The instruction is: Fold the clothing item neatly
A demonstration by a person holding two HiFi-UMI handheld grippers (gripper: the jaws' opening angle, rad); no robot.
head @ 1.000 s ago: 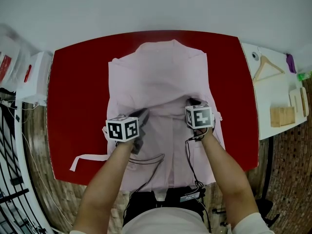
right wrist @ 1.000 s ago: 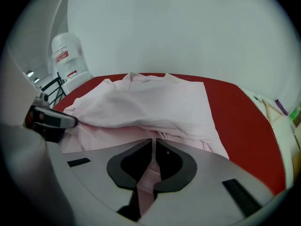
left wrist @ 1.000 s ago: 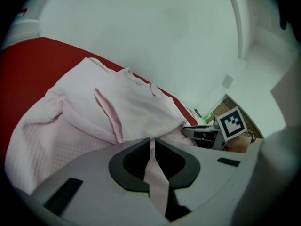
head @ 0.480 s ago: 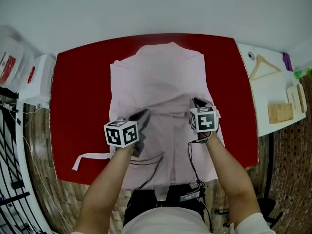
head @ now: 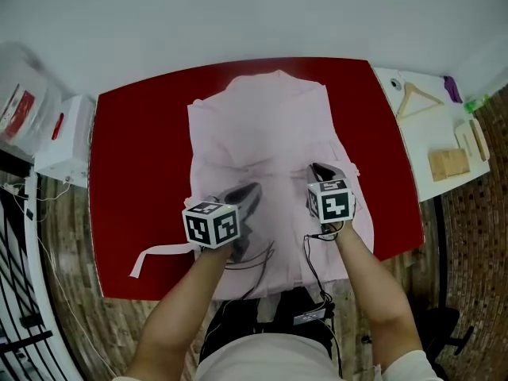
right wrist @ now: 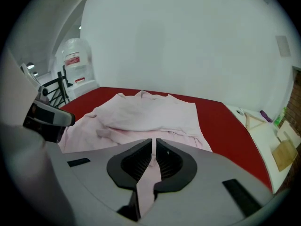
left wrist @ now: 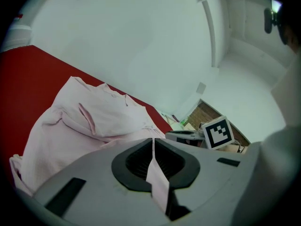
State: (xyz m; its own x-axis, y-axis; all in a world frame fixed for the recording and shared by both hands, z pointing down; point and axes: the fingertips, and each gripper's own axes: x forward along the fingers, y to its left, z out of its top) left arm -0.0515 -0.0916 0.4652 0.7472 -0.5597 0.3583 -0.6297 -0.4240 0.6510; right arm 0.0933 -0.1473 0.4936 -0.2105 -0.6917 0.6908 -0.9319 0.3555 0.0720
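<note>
**Pink on red**

The shirt (head: pixel 266 133) is plain pale pink, on a deep red table (head: pixel 135 173). The left gripper (left wrist: pixel 153 142) and right gripper (right wrist: pixel 154 145) are grey with black ribbed pads (left wrist: pixel 134 163); their cubes (head: pixel 213 224) bear black-and-white square markers. The floor (head: pixel 103 324) is brown wood-grain (brick-like at the right). The side table (head: pixel 417 145) is white, the hanger (head: pixel 417 98) pale wood. The wall (head: pixel 238 14) is off-white.
</note>
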